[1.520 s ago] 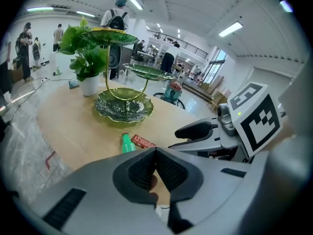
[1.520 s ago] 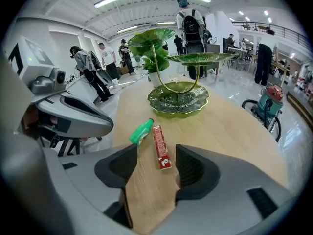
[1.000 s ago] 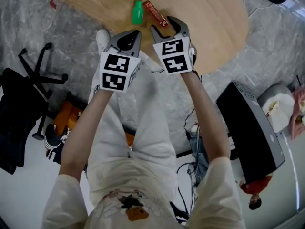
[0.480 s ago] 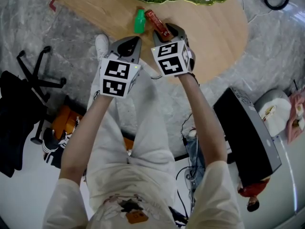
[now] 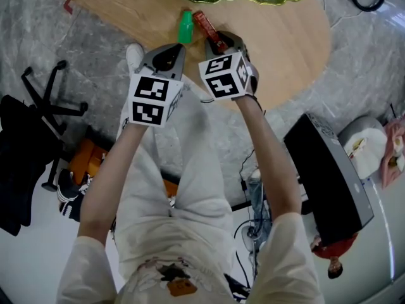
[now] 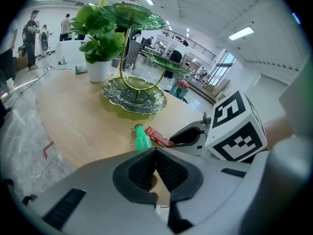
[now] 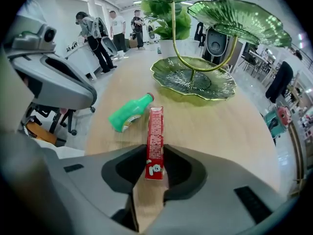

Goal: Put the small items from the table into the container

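A long red packet (image 7: 155, 141) lies on the round wooden table (image 5: 272, 37), next to a small green bottle (image 7: 128, 115) on its side. My right gripper (image 7: 155, 156) points steeply down over the packet's near end; its jaws are closing and the pads sit against the packet's two long sides. In the head view the packet (image 5: 207, 25) runs up out of the right gripper (image 5: 221, 42), with the bottle (image 5: 184, 27) just left of it. My left gripper (image 6: 155, 151) hovers shut with nothing in it over the table's near edge, short of the bottle (image 6: 142, 138).
A tiered green leaf-shaped dish stand (image 7: 193, 80) rises beyond the two items, and a potted plant (image 6: 100, 43) stands behind it. An office chair (image 5: 50, 106) is on the floor at the left and a dark box-like unit (image 5: 329, 170) at the right.
My right gripper has sunk onto the red packet and its jaws have narrowed around it. The left gripper has stayed in place.
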The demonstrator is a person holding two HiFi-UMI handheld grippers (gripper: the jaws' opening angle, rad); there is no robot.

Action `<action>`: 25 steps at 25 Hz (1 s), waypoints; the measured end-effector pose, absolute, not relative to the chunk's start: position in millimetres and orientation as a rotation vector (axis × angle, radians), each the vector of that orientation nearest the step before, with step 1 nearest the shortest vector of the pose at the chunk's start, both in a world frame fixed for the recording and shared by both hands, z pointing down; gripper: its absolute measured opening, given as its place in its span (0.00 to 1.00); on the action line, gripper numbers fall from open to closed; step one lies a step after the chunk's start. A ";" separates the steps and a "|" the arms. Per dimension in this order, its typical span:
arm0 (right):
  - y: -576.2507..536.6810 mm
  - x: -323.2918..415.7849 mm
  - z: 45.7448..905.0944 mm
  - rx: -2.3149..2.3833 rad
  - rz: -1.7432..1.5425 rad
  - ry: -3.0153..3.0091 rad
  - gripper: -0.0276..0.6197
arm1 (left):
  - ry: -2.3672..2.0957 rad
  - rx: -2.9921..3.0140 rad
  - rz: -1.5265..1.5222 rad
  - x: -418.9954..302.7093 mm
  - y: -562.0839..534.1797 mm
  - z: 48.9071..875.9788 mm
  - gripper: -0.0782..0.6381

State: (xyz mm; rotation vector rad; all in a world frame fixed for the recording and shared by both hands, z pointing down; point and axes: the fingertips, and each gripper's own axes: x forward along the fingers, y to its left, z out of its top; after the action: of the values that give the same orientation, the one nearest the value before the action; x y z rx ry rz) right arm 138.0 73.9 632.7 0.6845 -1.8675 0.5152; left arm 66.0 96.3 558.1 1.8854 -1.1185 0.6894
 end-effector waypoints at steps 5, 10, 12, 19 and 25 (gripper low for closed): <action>74.4 136.1 630.1 0.729 0.555 -1.878 0.21 | -1.123 1.886 0.687 63.6 95.0 558.1 0.10; 76.4 136.2 621.0 0.750 0.549 -1.893 0.21 | -1.118 1.893 0.693 64.0 98.4 554.1 0.10; 75.0 135.6 615.3 0.759 0.539 -1.901 0.21 | -1.117 1.901 0.700 63.6 98.4 551.0 0.10; 74.0 134.2 588.5 0.796 0.541 -1.935 0.21 | -1.105 1.937 0.719 63.5 98.8 529.1 0.10; 76.0 140.7 563.7 0.841 0.559 -1.948 0.21 | -1.090 1.976 0.726 66.5 96.6 507.6 0.10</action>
State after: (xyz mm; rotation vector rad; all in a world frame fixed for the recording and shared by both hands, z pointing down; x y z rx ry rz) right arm 140.7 76.0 563.7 0.8405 -1.9480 0.5595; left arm 66.5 96.6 507.6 1.9759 -1.0900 0.7258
